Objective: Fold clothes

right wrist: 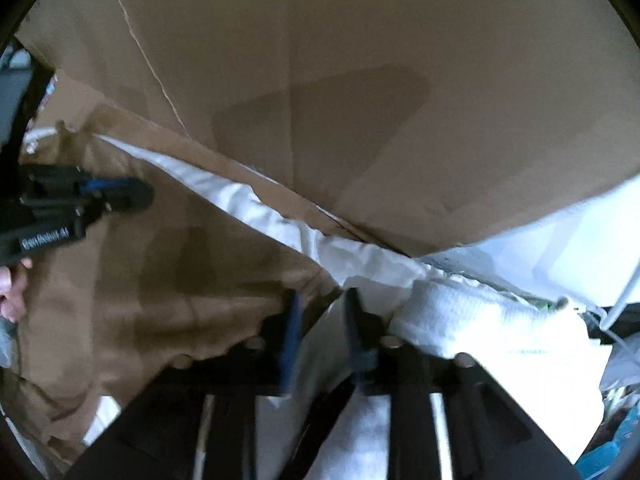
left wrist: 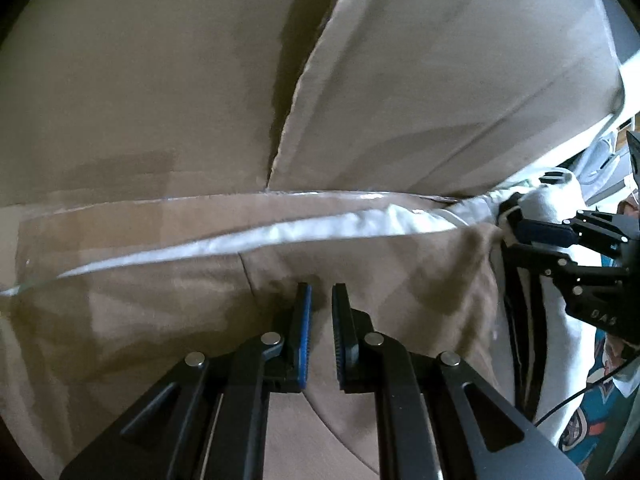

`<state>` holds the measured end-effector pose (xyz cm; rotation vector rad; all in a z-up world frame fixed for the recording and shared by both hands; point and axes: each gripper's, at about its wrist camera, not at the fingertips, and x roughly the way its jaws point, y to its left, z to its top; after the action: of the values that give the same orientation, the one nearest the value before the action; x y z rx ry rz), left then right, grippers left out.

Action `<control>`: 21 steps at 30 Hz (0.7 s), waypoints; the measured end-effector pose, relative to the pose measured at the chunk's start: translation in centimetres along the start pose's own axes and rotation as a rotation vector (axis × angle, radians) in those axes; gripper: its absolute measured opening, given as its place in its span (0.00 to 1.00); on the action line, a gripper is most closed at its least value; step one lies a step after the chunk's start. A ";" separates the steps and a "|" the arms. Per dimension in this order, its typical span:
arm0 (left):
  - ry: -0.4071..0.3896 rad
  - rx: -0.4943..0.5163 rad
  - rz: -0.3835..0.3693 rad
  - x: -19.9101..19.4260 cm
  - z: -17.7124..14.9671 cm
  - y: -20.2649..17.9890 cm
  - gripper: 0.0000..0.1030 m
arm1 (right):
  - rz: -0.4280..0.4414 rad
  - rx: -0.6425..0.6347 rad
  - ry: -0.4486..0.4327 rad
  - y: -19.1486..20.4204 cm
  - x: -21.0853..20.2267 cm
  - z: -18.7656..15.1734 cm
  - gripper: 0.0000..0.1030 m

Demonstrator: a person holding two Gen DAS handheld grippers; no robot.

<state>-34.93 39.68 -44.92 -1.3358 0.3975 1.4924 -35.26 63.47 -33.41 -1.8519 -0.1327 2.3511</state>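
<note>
Brown cardboard is filling the upper part of both wrist views, with a torn seam running down it in the left wrist view. Below it, a tan garment with a white lining edge is lying spread across the lower half of the left wrist view and the lower left of the right wrist view. To its right in the right wrist view, a white textured cloth is lying bunched just beside the tan fabric. The left gripper is pointing steeply down onto the tan garment, its jaws nearly closed with only a narrow slot between the blue pads; whether they are pinching fabric cannot be told. The right gripper is sitting at the tan garment's corner where it meets the white cloth, jaws parted, with nothing visibly pressed between the pads; this view is blurred. A hand is holding the left gripper's handle.
</note>
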 end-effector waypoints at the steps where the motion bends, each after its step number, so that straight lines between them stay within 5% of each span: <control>1: -0.003 -0.004 -0.005 -0.4 -0.3 -0.3 0.09 | 0.020 0.011 -0.009 -0.2 -0.6 -0.3 0.26; 5: 0.002 -0.001 0.000 -2.0 -1.5 -1.6 0.09 | 0.079 0.048 -0.034 -0.7 -2.0 -0.4 0.26; 7: 0.011 0.005 0.011 -2.7 -2.2 -2.1 0.09 | 0.112 0.058 -0.045 1.8 -2.6 -2.0 0.26; 16: 0.072 0.036 0.046 -4.4 -5.3 -4.5 0.09 | 0.237 0.065 -0.097 2.0 -4.8 -7.6 0.27; 21: 0.124 0.079 0.035 -4.4 -7.0 -6.5 0.09 | 0.246 0.037 -0.080 3.8 -4.5 -9.8 0.27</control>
<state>-26.57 34.73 -40.89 -1.3692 0.5565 1.4121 -24.90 58.79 -32.06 -1.8517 0.1372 2.5691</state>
